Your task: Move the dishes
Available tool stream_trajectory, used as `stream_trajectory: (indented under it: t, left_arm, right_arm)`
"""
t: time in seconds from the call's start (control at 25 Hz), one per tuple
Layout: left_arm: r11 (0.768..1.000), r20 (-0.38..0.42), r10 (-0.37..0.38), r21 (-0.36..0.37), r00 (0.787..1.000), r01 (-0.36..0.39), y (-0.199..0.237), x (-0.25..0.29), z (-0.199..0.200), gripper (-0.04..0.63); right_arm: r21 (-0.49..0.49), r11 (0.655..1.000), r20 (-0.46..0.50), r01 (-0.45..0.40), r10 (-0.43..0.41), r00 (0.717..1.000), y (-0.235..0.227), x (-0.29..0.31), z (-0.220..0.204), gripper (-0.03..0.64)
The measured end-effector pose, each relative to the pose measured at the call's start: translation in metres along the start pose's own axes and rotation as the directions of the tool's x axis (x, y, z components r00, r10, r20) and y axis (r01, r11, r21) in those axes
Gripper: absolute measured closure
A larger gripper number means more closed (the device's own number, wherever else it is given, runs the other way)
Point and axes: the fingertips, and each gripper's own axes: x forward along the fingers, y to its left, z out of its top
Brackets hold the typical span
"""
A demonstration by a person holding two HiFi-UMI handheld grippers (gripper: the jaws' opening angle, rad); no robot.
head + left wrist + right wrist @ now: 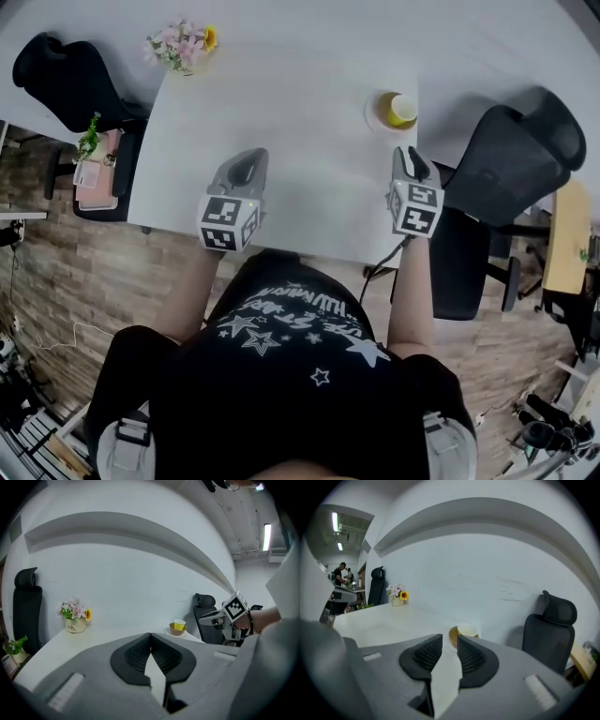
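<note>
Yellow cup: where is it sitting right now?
In the head view the yellow cup stands in a bowl at the white table's far right, just ahead of the right gripper and left of a black chair.

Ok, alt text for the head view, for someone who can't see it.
A person at a white table holds a left hand-held gripper and a right hand-held gripper over its near edge. A yellow cup sits far right, flowers far left.

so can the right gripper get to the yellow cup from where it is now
Probably yes: the right gripper points at the yellow cup just ahead, its jaws apart and empty, with only bare table between them.
</note>
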Motion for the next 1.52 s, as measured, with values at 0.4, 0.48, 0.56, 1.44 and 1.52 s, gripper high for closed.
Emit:
stream_trajectory:
  t: [0.4, 0.48, 0.56, 1.44, 1.52]
  left_arm:
    - [1.000, -0.030, -0.027, 0.002, 0.999, 0.027, 0.036, 0.046, 0.004, 0.584]
    - [0.999, -0.035, -0.034, 0.000, 0.999, 0.034, 0.038, 0.053, 0.004, 0.584]
    - [0.999, -0.040, -0.046, -0.010, 0.998, 0.045, 0.039, 0.059, 0.003, 0.584]
    - [0.998, -0.094, -0.052, -0.039, 0.994, 0.049, 0.063, 0.076, -0.019, 0.584]
    - [0.997, -0.094, -0.061, -0.045, 0.994, 0.057, 0.064, 0.077, -0.019, 0.584]
  right_arm:
    - [-0.433, 0.901, -0.180, -0.001, -0.086, 0.980, -0.019, 0.073, 0.008, 0.509]
    - [-0.483, 0.875, -0.218, -0.025, -0.093, 0.972, -0.021, 0.085, 0.006, 0.509]
    - [-0.505, 0.862, -0.252, -0.045, -0.097, 0.963, -0.023, 0.094, 0.000, 0.509]
    - [-0.677, 0.733, -0.315, -0.074, -0.197, 0.929, -0.021, 0.122, 0.015, 0.594]
    - [-0.669, 0.741, -0.291, -0.061, -0.185, 0.939, -0.017, 0.120, 0.032, 0.594]
